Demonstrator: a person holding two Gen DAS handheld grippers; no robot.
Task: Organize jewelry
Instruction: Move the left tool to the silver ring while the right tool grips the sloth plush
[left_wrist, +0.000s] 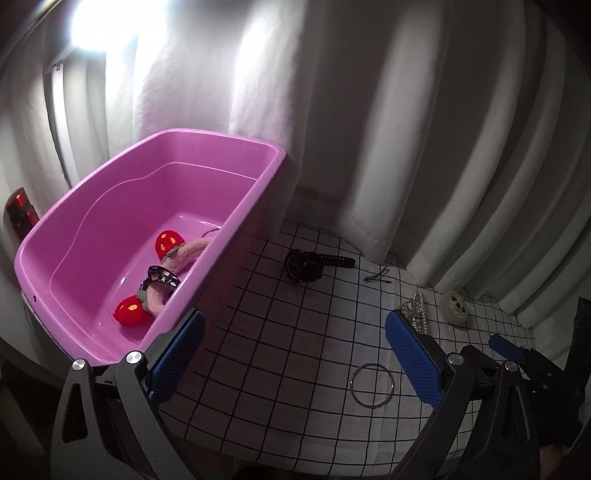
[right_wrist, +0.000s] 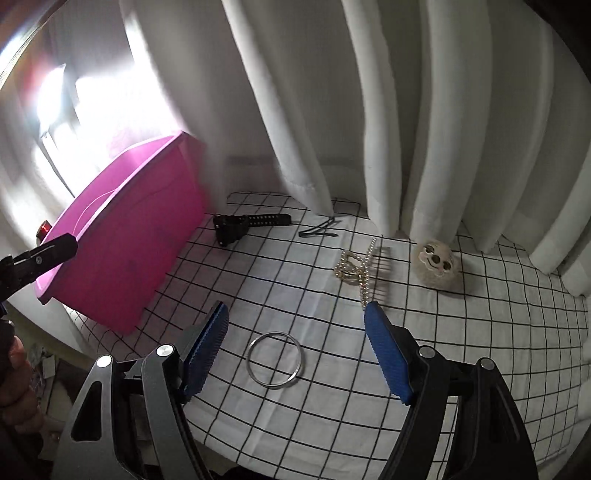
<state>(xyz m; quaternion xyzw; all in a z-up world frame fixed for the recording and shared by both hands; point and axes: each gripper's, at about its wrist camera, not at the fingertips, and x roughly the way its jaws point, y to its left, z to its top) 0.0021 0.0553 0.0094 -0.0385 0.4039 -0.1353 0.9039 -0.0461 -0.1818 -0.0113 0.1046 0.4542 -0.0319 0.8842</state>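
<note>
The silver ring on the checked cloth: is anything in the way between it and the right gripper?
Nothing visible blocks it. The silver ring lies flat on the bare checked cloth, just ahead of the open right gripper. The pearl hair comb sits farther back, off the path.

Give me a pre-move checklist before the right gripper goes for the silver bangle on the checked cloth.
1. Right gripper jaws open, nothing held: ok.
2. Silver bangle lying flat, clear of other items: ok.
3. Bangle between the fingers' line: ok, roughly centred.
4. Left gripper open, out of the path: ok.
5. Pink bin has room: ok.
6. Pads can grip the thin rim: cannot tell.
</note>
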